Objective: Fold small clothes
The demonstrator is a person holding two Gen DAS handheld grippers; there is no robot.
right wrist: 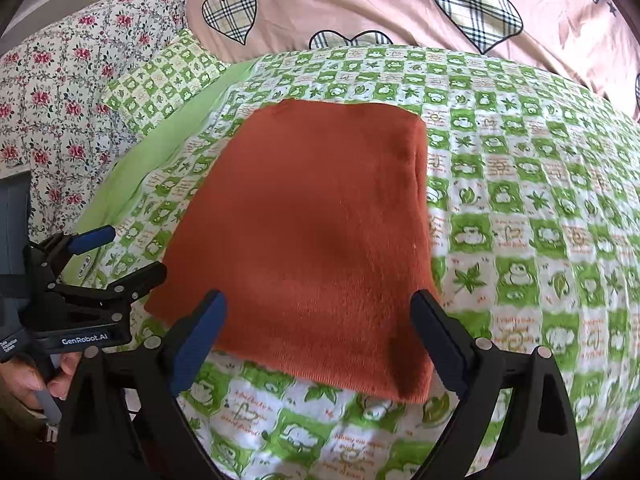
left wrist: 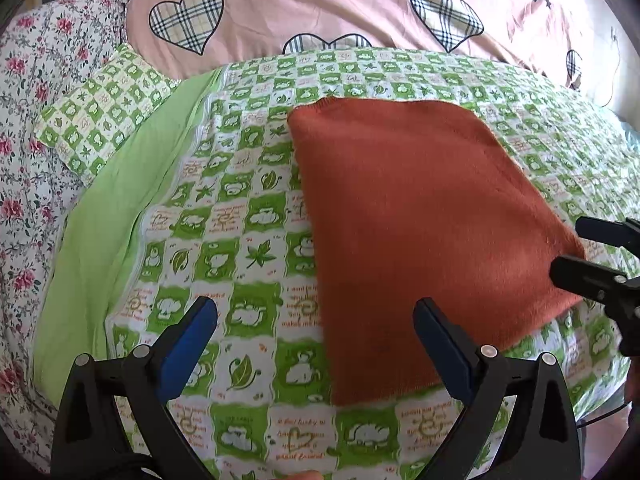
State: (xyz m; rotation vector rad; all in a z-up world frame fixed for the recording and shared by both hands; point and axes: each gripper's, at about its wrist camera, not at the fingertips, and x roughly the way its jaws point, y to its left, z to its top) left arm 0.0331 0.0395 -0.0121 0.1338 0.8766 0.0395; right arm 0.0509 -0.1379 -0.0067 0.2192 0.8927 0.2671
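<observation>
Rust cloth point(right wrist: 312, 224) on green-checked bedspread point(right wrist: 520, 208)

A home bedroom: a bed point(left wrist: 248, 216) under a green checked cartoon sheet, matching pillow point(left wrist: 104, 108) at ten o'clock, pink heart-print quilt point(left wrist: 320, 4) at twelve, floral bedding point(left wrist: 36, 92) at nine.

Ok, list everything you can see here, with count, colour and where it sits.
Folded cloth: one, rust orange, flat on the green sheet.
Checked sheet: one, green and white, covering the bed.
Small pillow: one, green checked, far left.
Floral bedding: one, white with red flowers, left edge.
Pink quilt: one, plaid hearts, at the back.
Left hand-held gripper: black, blue pads, open, empty.
Right hand-held gripper: same, open over the cloth's near edge.
</observation>
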